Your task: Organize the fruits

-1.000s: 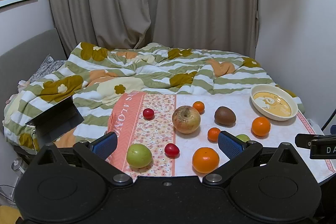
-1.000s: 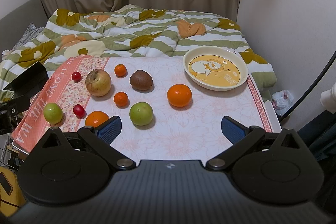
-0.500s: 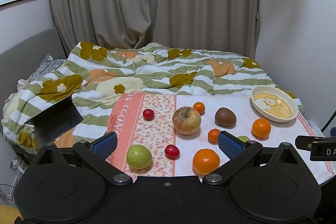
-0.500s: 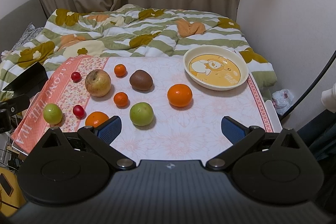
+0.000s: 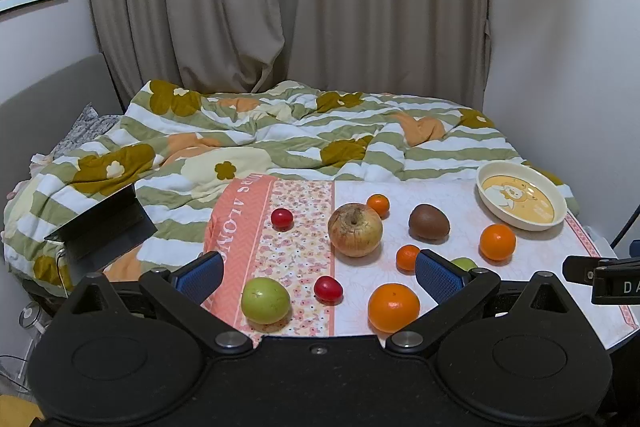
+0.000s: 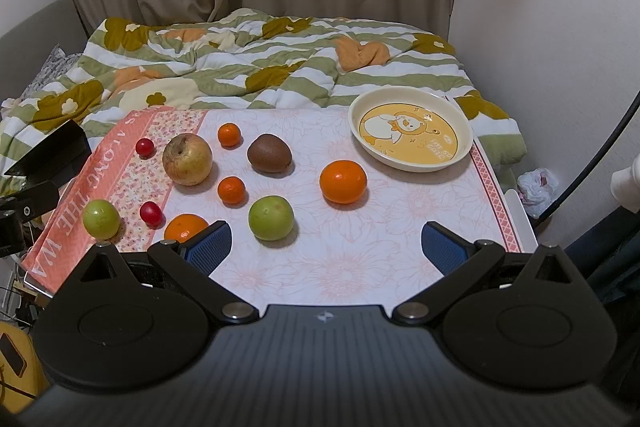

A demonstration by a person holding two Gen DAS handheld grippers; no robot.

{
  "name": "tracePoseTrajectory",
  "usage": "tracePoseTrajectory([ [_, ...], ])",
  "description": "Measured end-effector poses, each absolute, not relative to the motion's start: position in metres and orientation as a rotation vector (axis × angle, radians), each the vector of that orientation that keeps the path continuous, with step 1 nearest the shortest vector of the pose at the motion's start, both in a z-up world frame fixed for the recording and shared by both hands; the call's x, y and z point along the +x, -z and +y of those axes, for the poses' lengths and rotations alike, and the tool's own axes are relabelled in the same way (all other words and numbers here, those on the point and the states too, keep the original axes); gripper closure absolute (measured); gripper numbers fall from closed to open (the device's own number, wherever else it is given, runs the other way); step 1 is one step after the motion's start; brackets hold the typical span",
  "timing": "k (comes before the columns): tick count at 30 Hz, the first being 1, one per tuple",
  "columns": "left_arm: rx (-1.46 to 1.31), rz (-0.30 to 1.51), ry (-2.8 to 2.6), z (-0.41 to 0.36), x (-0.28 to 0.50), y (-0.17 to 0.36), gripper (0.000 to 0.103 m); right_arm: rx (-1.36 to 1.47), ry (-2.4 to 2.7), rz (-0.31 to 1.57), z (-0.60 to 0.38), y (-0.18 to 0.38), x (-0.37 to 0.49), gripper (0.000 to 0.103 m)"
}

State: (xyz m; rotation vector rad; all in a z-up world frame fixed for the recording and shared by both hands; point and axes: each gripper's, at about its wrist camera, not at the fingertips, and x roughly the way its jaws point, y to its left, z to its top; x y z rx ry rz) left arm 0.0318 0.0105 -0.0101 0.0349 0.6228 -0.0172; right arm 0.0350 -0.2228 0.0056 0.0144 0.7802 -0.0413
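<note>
Fruits lie loose on a floral cloth: a large apple, a kiwi, oranges, small mandarins, green fruits and red cherry tomatoes. A cream bowl with a yellow duck picture stands empty at the far right. My left gripper is open and empty above the table's near left edge. My right gripper is open and empty above the near edge, right of the green fruit.
A bed with a striped flowered quilt lies behind the table. A dark folded stand sits at the left. Curtains hang at the back, a wall at the right. A black cable runs at the right edge.
Both grippers have shifted only slightly; the fruits and bowl have not moved.
</note>
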Motion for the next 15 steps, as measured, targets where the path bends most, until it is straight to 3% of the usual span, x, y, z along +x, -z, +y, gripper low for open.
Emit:
tracePoseTrajectory([
  [15,0.015,0.645,0.077,0.0195,0.0381,0.0043,0.0,0.058,0.047,0.798,-0.2202,-0.0089,0.036,0.0],
])
